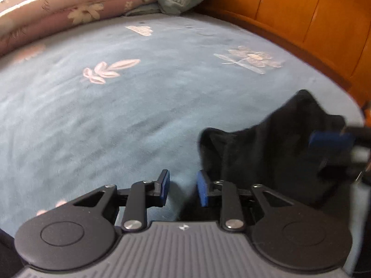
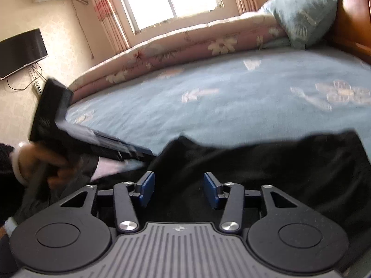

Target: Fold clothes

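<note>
Blue floral bedsheet [image 1: 129, 106] carries a rumpled black garment [image 2: 266, 162]; left gripper [image 1: 183, 188] and right gripper [image 2: 178, 188] both spread, empty; fold stage unclear, edges need finding

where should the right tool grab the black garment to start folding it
Probably the raised far edge of the black garment, coming forward and slightly down from the near side. That edge stands up off the blue bed sheet, so one pad could slip under it. The right tool is open and already faces it.
</note>
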Available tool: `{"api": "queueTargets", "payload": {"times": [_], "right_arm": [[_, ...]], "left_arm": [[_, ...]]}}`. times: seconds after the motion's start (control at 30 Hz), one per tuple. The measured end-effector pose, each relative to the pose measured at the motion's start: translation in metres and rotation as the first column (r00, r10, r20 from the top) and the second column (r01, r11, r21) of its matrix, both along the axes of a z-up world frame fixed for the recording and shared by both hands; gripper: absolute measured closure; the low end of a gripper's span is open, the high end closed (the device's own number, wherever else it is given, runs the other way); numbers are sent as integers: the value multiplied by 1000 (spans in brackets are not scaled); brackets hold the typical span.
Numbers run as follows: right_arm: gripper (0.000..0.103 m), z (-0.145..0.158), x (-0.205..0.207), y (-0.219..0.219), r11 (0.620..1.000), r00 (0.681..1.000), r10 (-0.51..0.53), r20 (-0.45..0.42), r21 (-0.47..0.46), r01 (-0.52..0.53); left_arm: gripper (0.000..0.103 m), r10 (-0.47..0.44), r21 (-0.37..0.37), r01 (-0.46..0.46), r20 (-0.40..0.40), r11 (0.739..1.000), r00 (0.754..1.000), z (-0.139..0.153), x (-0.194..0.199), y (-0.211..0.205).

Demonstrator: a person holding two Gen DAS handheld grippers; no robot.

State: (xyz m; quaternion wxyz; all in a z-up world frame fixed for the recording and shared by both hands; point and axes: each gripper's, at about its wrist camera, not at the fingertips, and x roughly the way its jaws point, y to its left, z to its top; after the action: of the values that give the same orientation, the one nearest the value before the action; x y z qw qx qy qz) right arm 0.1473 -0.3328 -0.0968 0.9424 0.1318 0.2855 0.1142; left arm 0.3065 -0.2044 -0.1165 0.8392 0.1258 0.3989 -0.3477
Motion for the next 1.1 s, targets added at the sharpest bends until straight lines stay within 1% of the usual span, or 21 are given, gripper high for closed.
{"api": "queueTargets", "payload": {"times": [0.03, 0.1, 0.13, 0.2, 0.23, 0.27, 0.3, 0.33, 0.37, 0.4, 0.43, 0.5, 0.57, 0.6, 0.73, 0.8, 0.83, 0.87, 0.9, 1.03, 1.1], "right_arm": [[44, 2, 6, -1, 1000, 1000, -5, 22, -6, 5], [43, 8, 21, -4, 1000, 997, -27, 74, -11, 28], [43, 9, 31, -6, 999, 994, -50, 102, -6, 51], [43, 7, 44, -10, 995, 984, -98, 151, 3, 99], [43, 2, 48, -13, 993, 978, -121, 171, 23, 119], [43, -4, 48, -16, 990, 974, -139, 177, 56, 131], [43, -13, 47, -20, 988, 978, -134, 162, 101, 119], [43, -22, 46, -24, 984, 981, -127, 145, 143, 106], [43, -30, 48, -27, 982, 988, -112, 107, 164, 93], [43, -35, 49, -29, 982, 990, -117, 74, 155, 104], [43, -36, 49, -31, 983, 989, -134, 65, 135, 124], [43, -33, 45, -35, 981, 984, -162, 78, 117, 152], [42, -27, 39, -39, 978, 980, -173, 100, 137, 159], [40, -24, 36, -40, 977, 979, -174, 111, 142, 157], [38, -15, 29, -38, 981, 977, -167, 133, 125, 151], [38, -11, 28, -36, 982, 977, -163, 139, 121, 147], [38, -10, 27, -35, 982, 977, -160, 141, 120, 144], [38, -8, 28, -35, 982, 977, -161, 140, 117, 145], [38, -7, 28, -34, 983, 977, -162, 140, 115, 146], [38, -2, 26, -32, 984, 974, -165, 152, 97, 152], [38, 0, 25, -31, 984, 972, -171, 159, 80, 160]], "left_arm": [[71, 40, 44, -42, 39, 998, 998, 1, 1, 1], [80, 114, 123, -129, 118, 984, 986, 3, 2, 4], [80, 139, 89, -148, 102, 985, 985, 10, 2, 13], [79, 104, 15, -106, 98, 994, 990, 28, -13, 28], [79, 85, -21, -84, 97, 996, 992, 37, -20, 35], [79, 55, -26, -53, 85, 998, 995, 41, -29, 38], [79, 24, -31, -22, 71, 999, 997, 45, -37, 41], [79, 3, -35, -1, 36, 999, 999, 43, -42, 42], [79, -18, -39, 18, 2, 999, 1000, 42, -47, 43], [79, -22, -27, 21, -18, 999, 1000, 38, -52, 45], [79, -25, -16, 24, -39, 1000, 999, 34, -56, 47], [79, -24, -3, 24, -66, 1000, 998, 28, -62, 50], [79, -19, 1, 19, -81, 1000, 997, 24, -64, 51], [79, -16, 4, 16, -88, 1000, 996, 22, -66, 52], [79, -5, 13, 6, -118, 1000, 993, 13, -71, 55], [80, -22, 37, 26, -110, 999, 994, 13, -70, 56], [83, -24, 52, 29, -103, 998, 994, 14, -69, 55], [97, -17, 56, 23, -104, 998, 994, 15, -69, 54], [101, -12, 55, 17, -103, 998, 995, 16, -70, 53], [101, 34, 47, -31, -65, 998, 997, 26, -74, 59], [101, 70, 29, -68, -76, 997, 995, 30, -72, 66]]}}
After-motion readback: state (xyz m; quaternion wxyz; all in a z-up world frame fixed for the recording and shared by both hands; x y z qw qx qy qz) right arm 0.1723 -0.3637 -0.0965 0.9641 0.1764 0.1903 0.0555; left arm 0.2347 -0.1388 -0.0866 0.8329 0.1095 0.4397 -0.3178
